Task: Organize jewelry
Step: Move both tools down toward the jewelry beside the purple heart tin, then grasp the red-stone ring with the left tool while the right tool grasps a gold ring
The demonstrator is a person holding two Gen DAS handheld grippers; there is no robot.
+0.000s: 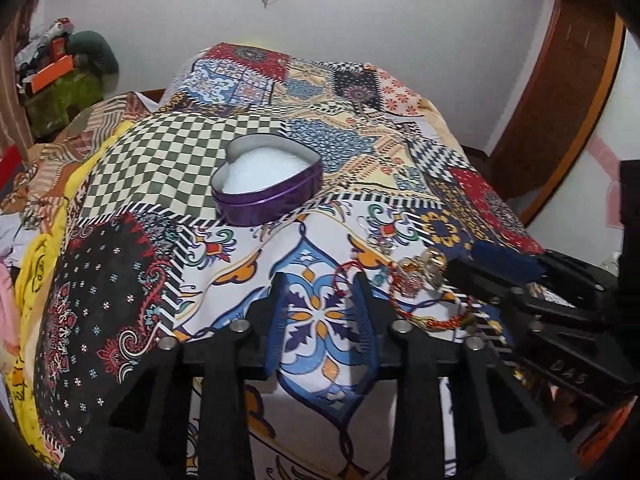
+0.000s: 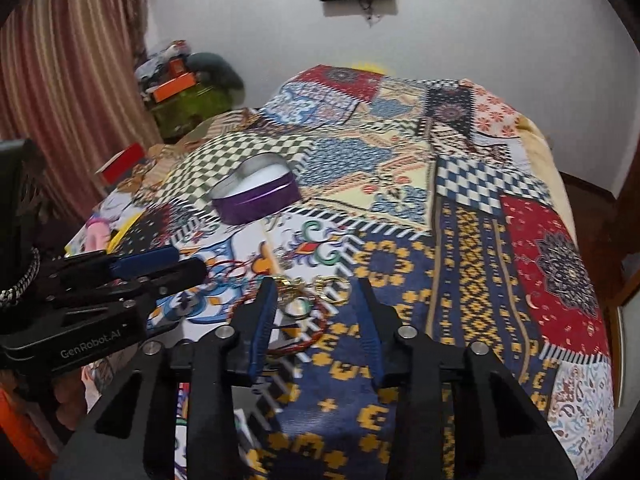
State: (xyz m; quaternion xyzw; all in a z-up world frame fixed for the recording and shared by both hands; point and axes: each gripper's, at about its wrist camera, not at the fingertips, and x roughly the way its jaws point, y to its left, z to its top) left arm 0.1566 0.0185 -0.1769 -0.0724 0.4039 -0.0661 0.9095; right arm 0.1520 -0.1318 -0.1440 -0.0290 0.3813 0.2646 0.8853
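A purple heart-shaped tin (image 1: pixel 266 182) with a white lining lies open on the patchwork cloth; it also shows in the right wrist view (image 2: pixel 256 192). A pile of jewelry (image 1: pixel 420 276) with gold rings and red thread bracelets lies near the front edge. In the right wrist view the gold rings (image 2: pixel 316 292) and a red bracelet (image 2: pixel 296 340) lie between my open right gripper's (image 2: pixel 316 292) fingers. My left gripper (image 1: pixel 322 284) is open and empty, just left of the pile, one red bracelet (image 1: pixel 347 280) by its right finger.
The patchwork cloth (image 1: pixel 360 140) covers a raised surface that drops off at the right and far edges. Clutter with a green bag (image 1: pixel 64 96) and an orange box stands at the back left. A striped curtain (image 2: pixel 68 92) hangs on the left.
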